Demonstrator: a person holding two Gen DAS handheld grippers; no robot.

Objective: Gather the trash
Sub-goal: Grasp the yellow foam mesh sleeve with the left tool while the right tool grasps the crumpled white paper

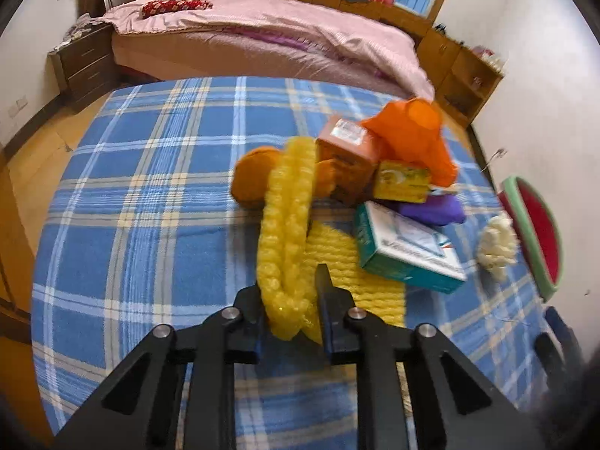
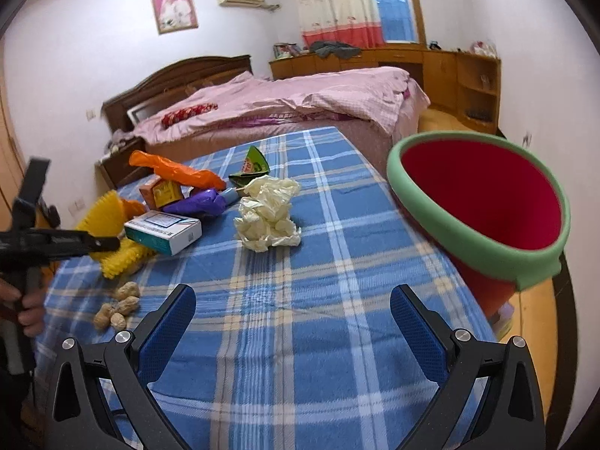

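Note:
My left gripper (image 1: 290, 285) is shut on a yellow foam net sleeve (image 1: 287, 206), which stands up from between its jaws above the blue plaid cloth (image 1: 150, 206). The right wrist view shows that gripper (image 2: 108, 242) at the far left with the yellow net (image 2: 107, 206). Behind it lie an orange carton (image 1: 348, 150), an orange bag (image 1: 416, 135), a purple wrapper (image 1: 431, 210) and a teal-and-white box (image 1: 405, 255). Crumpled white paper (image 2: 268, 213) lies mid-table. My right gripper (image 2: 294, 296) hangs open over bare cloth, holding nothing. A red bin with a green rim (image 2: 397, 172) stands at the table's right edge.
Several peanuts (image 2: 120, 307) lie near the front left of the table. A green wrapper (image 2: 253, 165) sits farther back. A bed with a pink cover (image 2: 300, 101) stands beyond the table, with wooden cabinets (image 2: 461, 75) along the far wall.

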